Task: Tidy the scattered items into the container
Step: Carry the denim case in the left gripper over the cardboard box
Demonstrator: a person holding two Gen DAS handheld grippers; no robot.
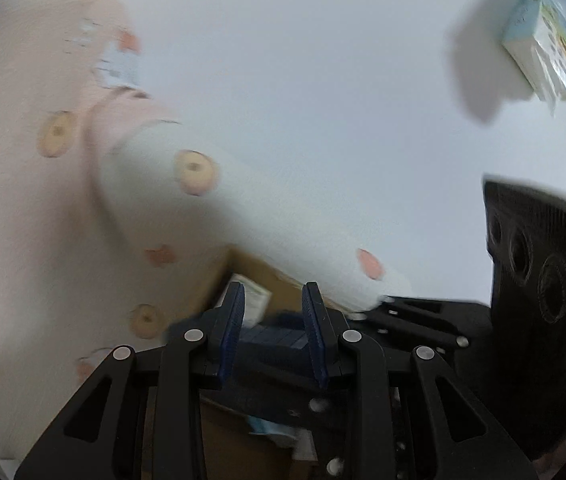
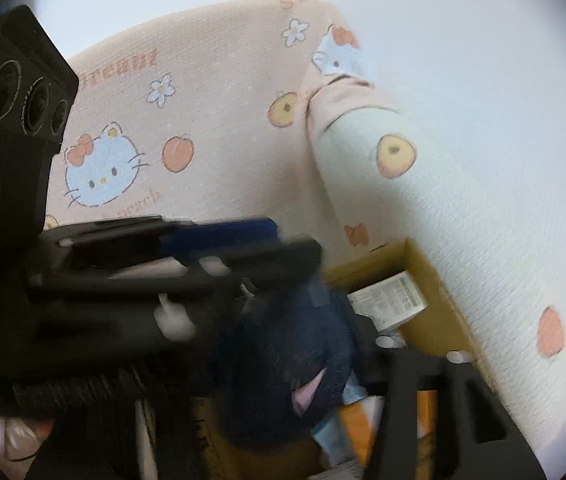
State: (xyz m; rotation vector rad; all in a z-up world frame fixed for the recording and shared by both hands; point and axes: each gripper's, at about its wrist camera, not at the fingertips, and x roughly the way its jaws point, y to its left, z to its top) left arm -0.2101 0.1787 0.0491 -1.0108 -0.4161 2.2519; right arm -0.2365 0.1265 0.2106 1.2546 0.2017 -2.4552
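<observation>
A dark blue cloth [image 2: 291, 340], likely soft, light and floppy, is being gripped at a bunched fold by the part-open left gripper [image 1: 275, 320] fingers over the cardboard box [image 2: 423, 268]. The right gripper [image 2: 423, 354] fingers are being blurred; their state cannot be told.

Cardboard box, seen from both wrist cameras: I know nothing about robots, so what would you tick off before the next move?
1. Left tongs gripping the dark blue cloth: ok, cloth fills the gap between the pads.
2. Cloth above the open brown cardboard box: ok.
3. Right tongs holding anything: cannot tell, too blurred.
4. Room between the two tongs: not ok, they crowd together over the box.
5. Everything tidied: not ok, the small white printed carton and the pink cartoon-print garment lie outside the box.
</observation>
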